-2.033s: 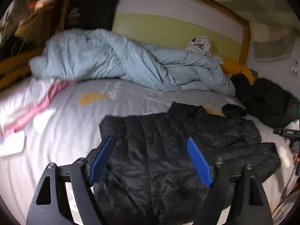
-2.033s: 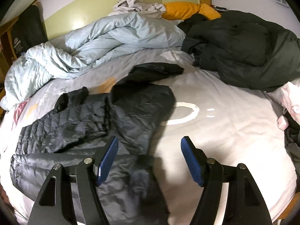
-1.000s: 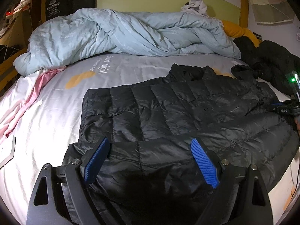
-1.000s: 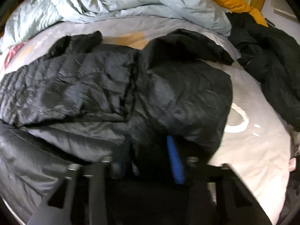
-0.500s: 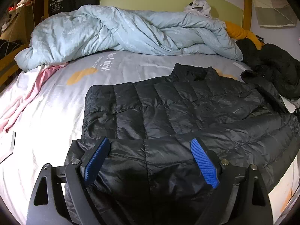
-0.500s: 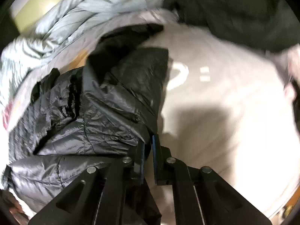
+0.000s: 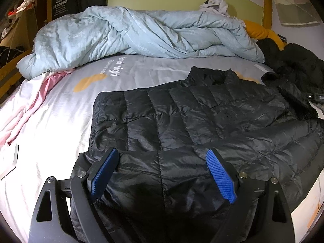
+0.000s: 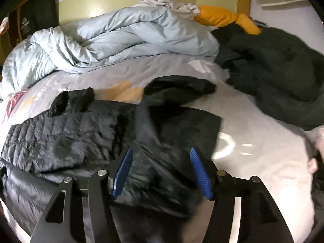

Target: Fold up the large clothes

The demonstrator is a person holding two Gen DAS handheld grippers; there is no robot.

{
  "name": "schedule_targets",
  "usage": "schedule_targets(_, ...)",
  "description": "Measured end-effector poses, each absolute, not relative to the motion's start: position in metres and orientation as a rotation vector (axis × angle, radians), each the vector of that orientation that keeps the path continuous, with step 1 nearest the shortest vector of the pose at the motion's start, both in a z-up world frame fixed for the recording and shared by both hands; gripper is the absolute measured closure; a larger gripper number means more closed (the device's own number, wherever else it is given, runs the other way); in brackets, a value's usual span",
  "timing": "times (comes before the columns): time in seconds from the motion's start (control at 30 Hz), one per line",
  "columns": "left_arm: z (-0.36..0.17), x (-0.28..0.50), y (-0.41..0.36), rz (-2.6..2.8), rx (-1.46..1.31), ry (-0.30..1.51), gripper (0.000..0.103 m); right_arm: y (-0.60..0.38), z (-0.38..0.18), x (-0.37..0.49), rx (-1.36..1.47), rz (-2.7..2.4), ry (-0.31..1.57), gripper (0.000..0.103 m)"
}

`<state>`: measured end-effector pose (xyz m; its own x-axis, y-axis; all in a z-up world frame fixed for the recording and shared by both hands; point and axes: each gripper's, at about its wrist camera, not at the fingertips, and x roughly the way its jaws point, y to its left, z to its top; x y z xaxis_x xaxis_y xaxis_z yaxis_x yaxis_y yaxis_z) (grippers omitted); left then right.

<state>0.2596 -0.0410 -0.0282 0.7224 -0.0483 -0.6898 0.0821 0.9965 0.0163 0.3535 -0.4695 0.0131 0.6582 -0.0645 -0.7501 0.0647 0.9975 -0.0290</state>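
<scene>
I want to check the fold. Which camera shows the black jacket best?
The left wrist view: the black jacket lies sharp there, collar to hem. The right wrist view shows the black jacket blurred and bunched, partly behind the gripper.

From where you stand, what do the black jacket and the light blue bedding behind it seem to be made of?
The black jacket looks like thin, slightly glossy synthetic shell, perhaps nylon: light glints off it, and stitched rows make padded quilting. The light blue bedding looks like matte woven fabric, maybe cotton, with soft, puffy crumples.

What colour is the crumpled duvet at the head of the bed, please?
Pale blue duvet, clearest in the left wrist view.
</scene>
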Motion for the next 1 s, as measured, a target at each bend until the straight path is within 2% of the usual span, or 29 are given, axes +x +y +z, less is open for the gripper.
schedule_targets(0.13, -0.023, 0.26, -0.036, -0.073, 0.028, 0.746, 0.015, -0.452, -0.009, 0.377, -0.126, -0.126, 0.902, 0.044)
schedule_targets(0.23, -0.021, 0.259, -0.032, -0.059, 0.021, 0.743, 0.015, -0.454, -0.013, 0.38, -0.089, -0.103, 0.905, 0.099)
schedule_targets(0.37, -0.015, 0.256, -0.029, -0.07, -0.002, 0.732, 0.015, -0.459, 0.025, 0.349, 0.037, 0.041, 0.757, 0.099)
schedule_targets(0.47, -0.011, 0.252, -0.032, -0.069, 0.015, 0.714, 0.015, -0.448, 0.05, 0.322, 0.029, 0.164, 0.732, 0.099)
schedule_targets(0.63, -0.005, 0.245, -0.036, -0.083, 0.04, 0.69, 0.015, -0.441, 0.059, 0.284, 0.035, 0.284, 0.846, 0.099)
schedule_targets(0.8, -0.004, 0.244, -0.041, -0.131, 0.003, 0.711, 0.015, -0.463, 0.008, 0.302, 0.107, 0.224, 1.171, 0.098)
schedule_targets(0.9, -0.002, 0.242, -0.044, -0.12, 0.028, 0.7, 0.015, -0.475, 0.003, 0.311, 0.126, 0.136, 1.194, 0.097)
schedule_targets(1.0, -0.001, 0.24, -0.048, -0.106, 0.064, 0.683, 0.016, -0.476, 0.022, 0.311, 0.101, 0.053, 1.096, 0.087)
